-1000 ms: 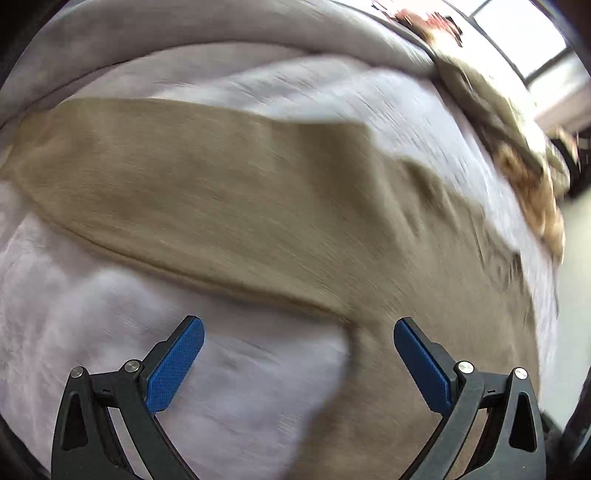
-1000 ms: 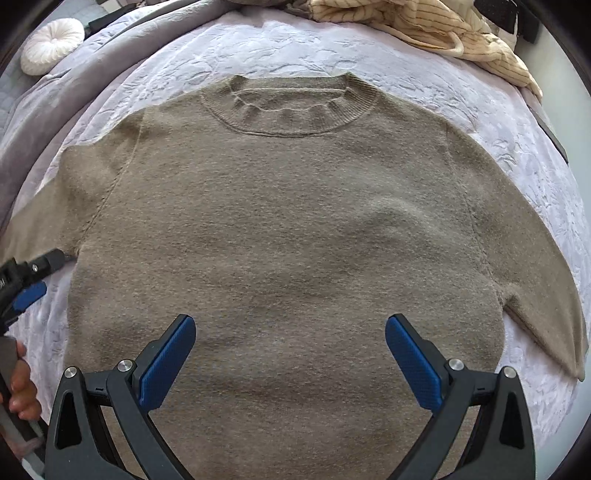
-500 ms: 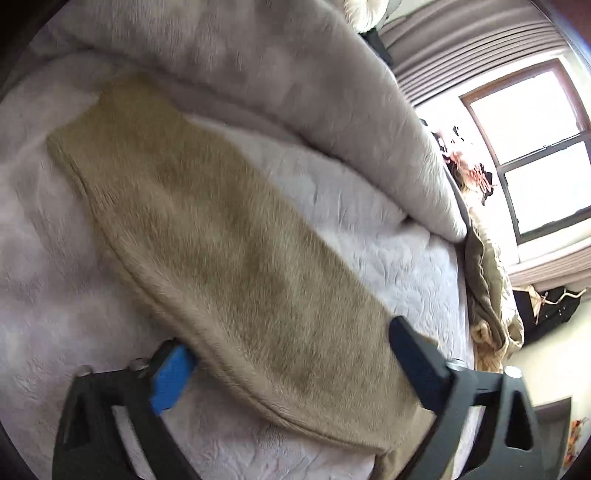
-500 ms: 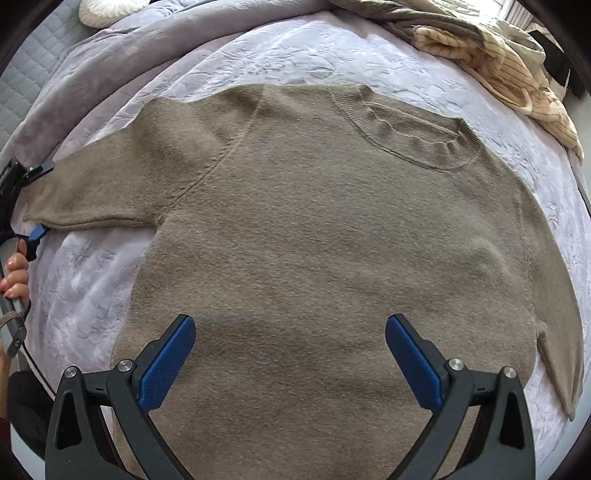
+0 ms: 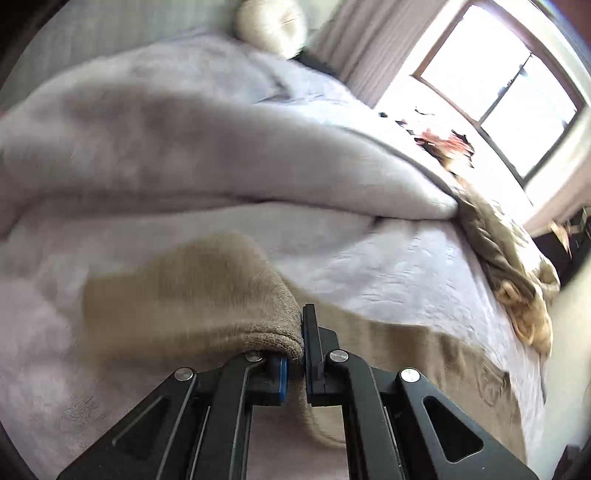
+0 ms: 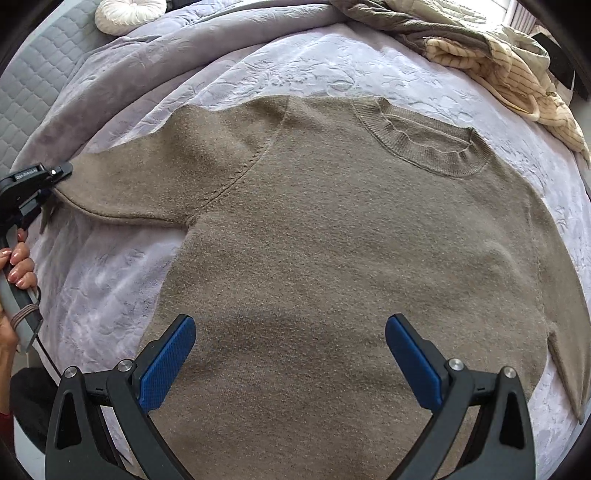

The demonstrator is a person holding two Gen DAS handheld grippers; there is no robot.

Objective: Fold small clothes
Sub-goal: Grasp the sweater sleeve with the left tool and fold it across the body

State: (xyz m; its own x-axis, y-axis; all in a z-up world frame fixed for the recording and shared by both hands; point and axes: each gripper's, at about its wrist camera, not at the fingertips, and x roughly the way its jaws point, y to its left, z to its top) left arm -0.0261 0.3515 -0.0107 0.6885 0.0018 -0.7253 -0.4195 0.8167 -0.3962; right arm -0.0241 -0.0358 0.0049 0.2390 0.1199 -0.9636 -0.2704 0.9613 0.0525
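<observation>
A taupe knit sweater [image 6: 332,240] lies flat, face up, on the pale lilac bedspread [image 6: 332,66], its ribbed collar [image 6: 424,147] toward the far right. My left gripper [image 5: 300,343] is shut on the sweater's sleeve [image 5: 192,295], which bunches up and drapes to the left of the jaws. In the right wrist view that gripper [image 6: 55,177] pinches the sleeve end at the far left edge, a hand below it. My right gripper [image 6: 291,354] hovers open over the sweater's lower body, nothing between its blue pads.
A thick grey blanket [image 5: 184,147] is piled along the far side of the bed. A heap of olive and striped cream clothes [image 6: 498,66] lies at the far right corner. A round white cushion [image 6: 129,13] rests by the quilted headboard. A bright window [image 5: 498,85] stands beyond.
My left gripper closed on the sleeve and lifted it, tilting up toward the window. The right gripper's view turned, shifting the collar to the right; its jaws stayed open.
</observation>
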